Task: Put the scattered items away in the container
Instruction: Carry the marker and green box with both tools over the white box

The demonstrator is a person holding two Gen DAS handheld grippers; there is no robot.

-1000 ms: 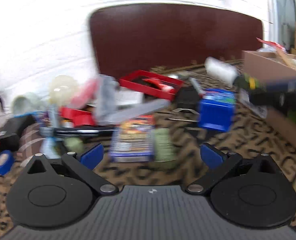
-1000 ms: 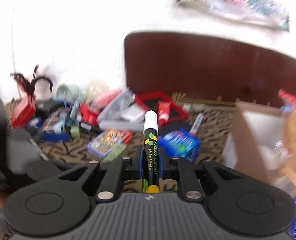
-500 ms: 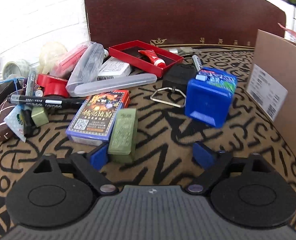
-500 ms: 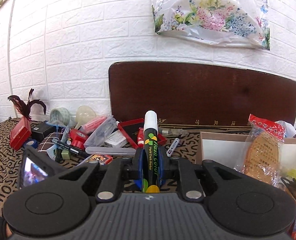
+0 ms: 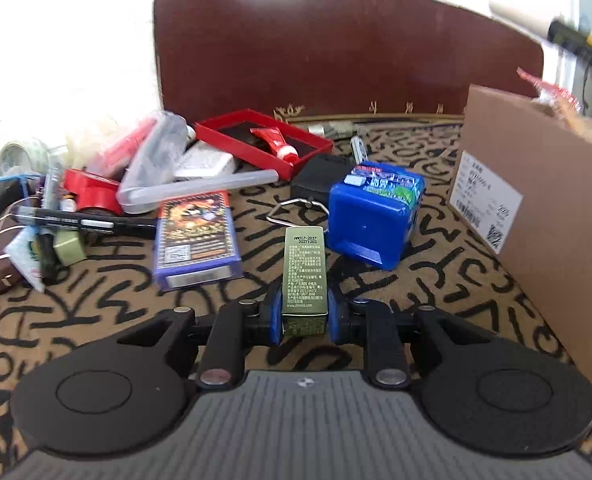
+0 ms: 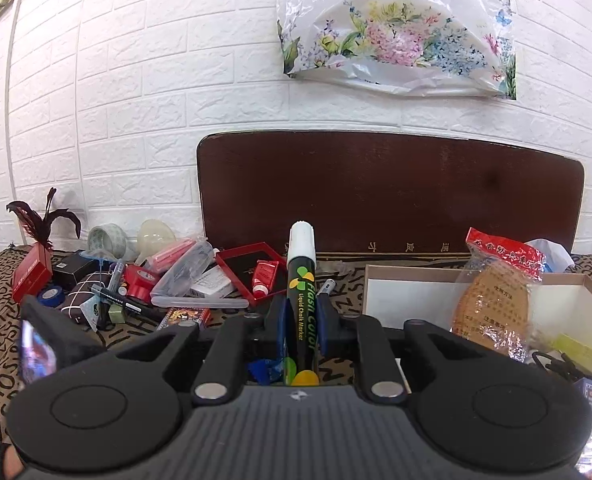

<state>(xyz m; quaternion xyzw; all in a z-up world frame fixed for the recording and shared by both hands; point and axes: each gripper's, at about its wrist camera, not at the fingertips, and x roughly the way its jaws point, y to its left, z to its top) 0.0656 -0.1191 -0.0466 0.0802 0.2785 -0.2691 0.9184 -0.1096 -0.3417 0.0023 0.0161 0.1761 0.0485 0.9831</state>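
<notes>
your left gripper [image 5: 304,316] is closing on the green box [image 5: 304,280], your right gripper [image 6: 302,320] clamps the marker [image 6: 302,300]; left of the cardboard box [image 6: 436,296], much clutter remains.

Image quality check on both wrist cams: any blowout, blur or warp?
Left wrist view: the wall at upper left is blown out white, the marker at top right is motion-smeared, and the green box stays sharp. Right wrist view: evenly lit and crisp, though fisheye bows the brick wall lines at the edges.
</notes>
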